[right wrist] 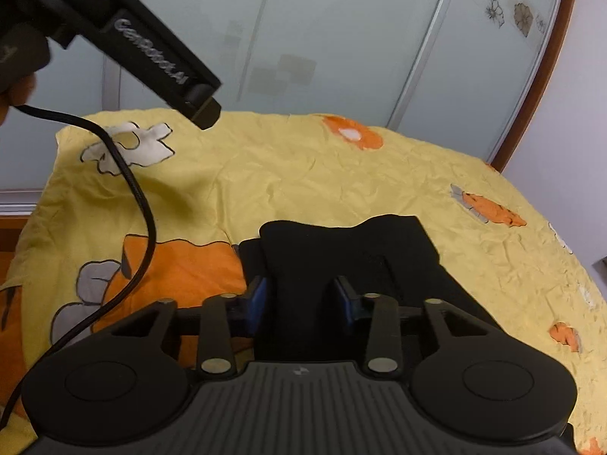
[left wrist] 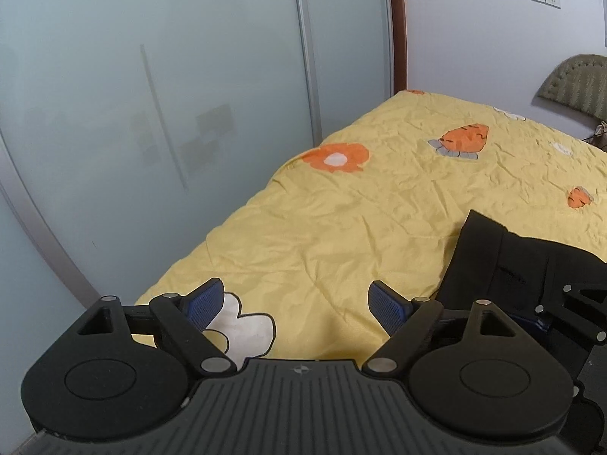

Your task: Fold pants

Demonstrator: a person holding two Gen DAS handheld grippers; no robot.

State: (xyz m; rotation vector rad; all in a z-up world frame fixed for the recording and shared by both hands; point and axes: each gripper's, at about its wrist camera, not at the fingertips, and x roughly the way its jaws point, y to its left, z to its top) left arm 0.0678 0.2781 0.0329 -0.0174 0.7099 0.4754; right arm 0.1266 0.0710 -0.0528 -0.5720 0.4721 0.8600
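The black pants [right wrist: 341,250] lie folded in a bundle on the yellow bed cover [right wrist: 303,174]. In the left wrist view they [left wrist: 493,261] sit at the right edge. My left gripper [left wrist: 296,303] is open and empty above the cover, left of the pants. My right gripper [right wrist: 303,299] has its blue pads [right wrist: 256,303] on either side of a raised fold of the pants; the jaws stand partly apart with the cloth between them. The right gripper's body [left wrist: 576,311] shows in the left wrist view beside the pants.
The bed cover has orange flower [left wrist: 335,157] and carrot prints [left wrist: 464,138]. Frosted sliding doors [left wrist: 151,113] stand beyond the bed's far side. A headboard [left wrist: 576,83] is at the right. The left gripper's handle [right wrist: 125,34] and cable [right wrist: 140,197] hang over the cover.
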